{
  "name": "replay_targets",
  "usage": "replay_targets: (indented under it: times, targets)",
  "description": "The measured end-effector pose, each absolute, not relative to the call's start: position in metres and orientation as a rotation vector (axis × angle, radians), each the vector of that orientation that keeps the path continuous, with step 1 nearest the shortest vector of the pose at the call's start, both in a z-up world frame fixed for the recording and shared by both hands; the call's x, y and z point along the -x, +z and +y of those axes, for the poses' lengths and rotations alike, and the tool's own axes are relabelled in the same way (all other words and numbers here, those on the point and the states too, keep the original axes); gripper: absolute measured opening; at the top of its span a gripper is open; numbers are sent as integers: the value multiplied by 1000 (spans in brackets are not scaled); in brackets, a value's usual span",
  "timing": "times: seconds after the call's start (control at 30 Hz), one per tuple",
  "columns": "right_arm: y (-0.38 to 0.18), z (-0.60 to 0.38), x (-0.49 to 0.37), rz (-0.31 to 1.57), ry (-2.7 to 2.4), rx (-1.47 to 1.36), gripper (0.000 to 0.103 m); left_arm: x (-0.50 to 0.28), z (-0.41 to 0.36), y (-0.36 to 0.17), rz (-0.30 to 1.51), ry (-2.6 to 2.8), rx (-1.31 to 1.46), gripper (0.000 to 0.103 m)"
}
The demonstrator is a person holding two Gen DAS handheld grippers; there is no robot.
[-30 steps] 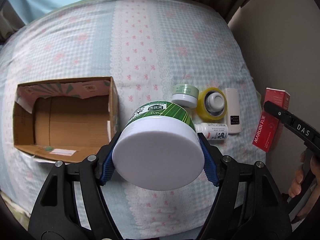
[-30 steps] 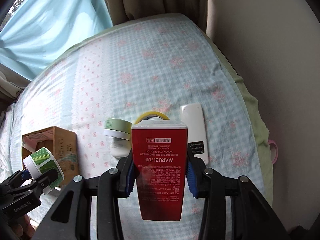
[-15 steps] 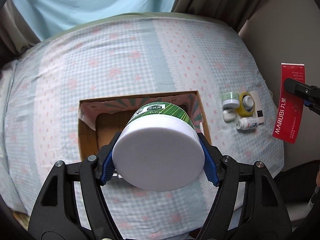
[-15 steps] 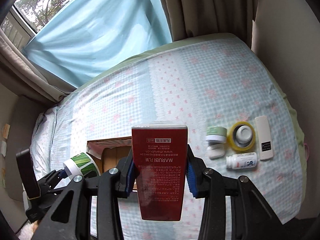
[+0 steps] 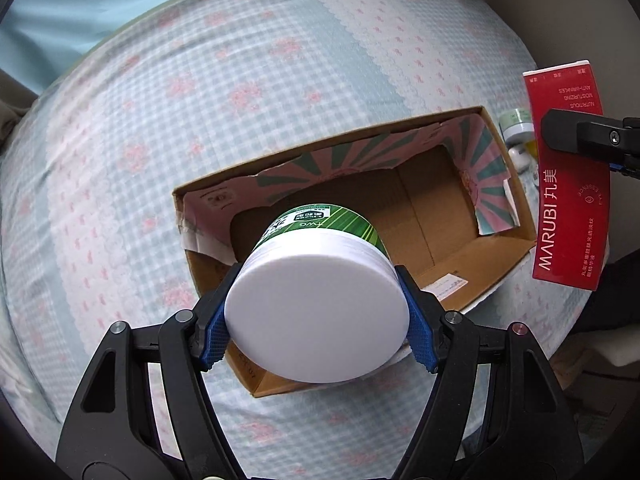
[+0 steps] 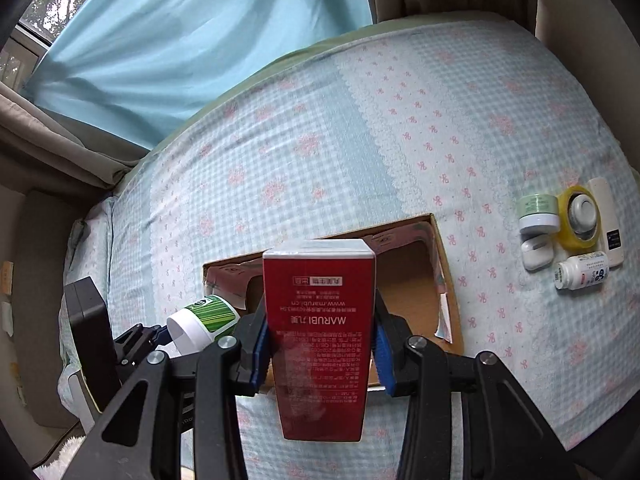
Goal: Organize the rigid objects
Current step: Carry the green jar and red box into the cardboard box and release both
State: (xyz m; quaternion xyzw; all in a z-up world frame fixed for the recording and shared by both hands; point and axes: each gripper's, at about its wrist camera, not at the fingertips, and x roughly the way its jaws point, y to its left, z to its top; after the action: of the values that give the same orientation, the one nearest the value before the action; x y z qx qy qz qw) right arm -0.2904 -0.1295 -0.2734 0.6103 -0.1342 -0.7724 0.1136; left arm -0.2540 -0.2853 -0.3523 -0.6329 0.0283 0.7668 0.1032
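My left gripper point(image 5: 318, 332) is shut on a green-striped jar with a white lid point(image 5: 316, 312) and holds it over the near left part of an open cardboard box point(image 5: 504, 256) on the bed. My right gripper point(image 6: 320, 344) is shut on a tall red MARUBI carton point(image 6: 320, 336), held above the box's near edge point(image 6: 440, 248). The red carton also shows at the right of the left wrist view point(image 5: 568, 184). The jar shows at the lower left of the right wrist view point(image 6: 200, 322).
On the bedsheet right of the box lie a small green-lidded jar point(image 6: 538, 212), a yellow tape roll point(image 6: 580, 220), a white remote point(image 6: 608, 220), a white pill bottle point(image 6: 582, 270) and a white earbud case point(image 6: 536, 252). A blue curtain point(image 6: 200, 40) hangs behind the bed.
Both grippers have moved left and closer to the box. The jar now hangs over the box's inside and the red carton over its near edge. Both grips are unchanged.
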Motion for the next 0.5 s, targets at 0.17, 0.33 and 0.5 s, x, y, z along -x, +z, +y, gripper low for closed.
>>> replay_targets:
  times: [0.17,0.33,0.5]
  targets:
    - [-336,-139,306,-390,-2191,-1934,39,265,-271,-394,254,2188,1902,69]
    - [-393,-141,311,-295,-2115,-2059,39,271,-251,-430,443,2102,1908,69]
    - [-414,-137,310,-302,-2096,-2098,39,271,-241,-448,516,2052,1891,69]
